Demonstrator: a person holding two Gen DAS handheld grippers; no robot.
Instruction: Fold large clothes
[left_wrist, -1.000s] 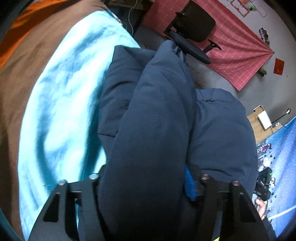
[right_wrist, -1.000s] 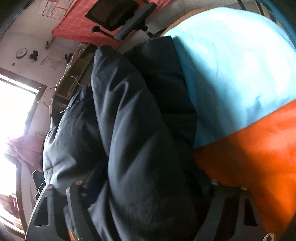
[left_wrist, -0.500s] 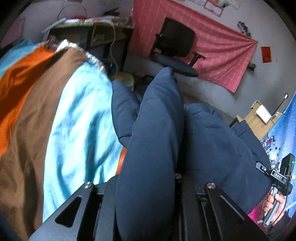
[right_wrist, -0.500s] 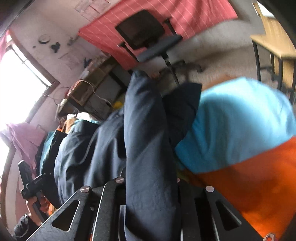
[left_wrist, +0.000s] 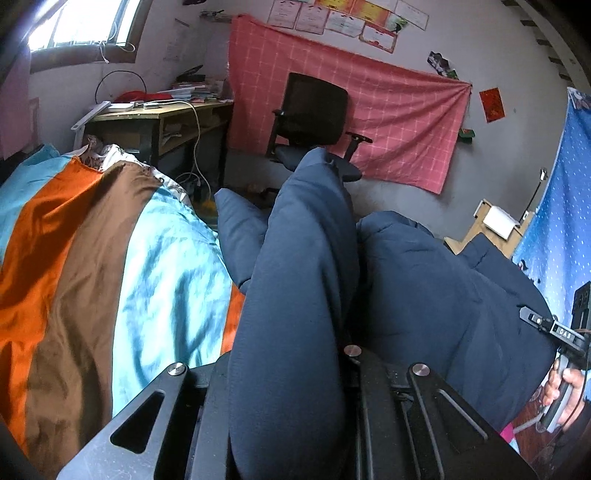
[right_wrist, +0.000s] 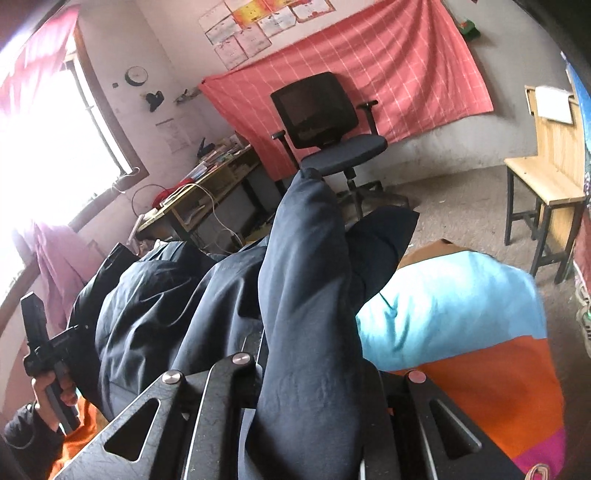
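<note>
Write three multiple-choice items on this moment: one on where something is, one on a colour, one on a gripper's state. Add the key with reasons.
1. Where is the office chair?
A. in front of the pink checked cloth
B. on the bed
C. under the desk

2. What colour is the jacket?
A. red
B. dark navy
C. white

3. What state is the left gripper in?
A. open and empty
B. shut on the jacket
C. holding a book

Key: A, the chair stands against the hung cloth; B, the padded fabric is navy in both views; B, its fingers pinch a fold of the jacket.
</note>
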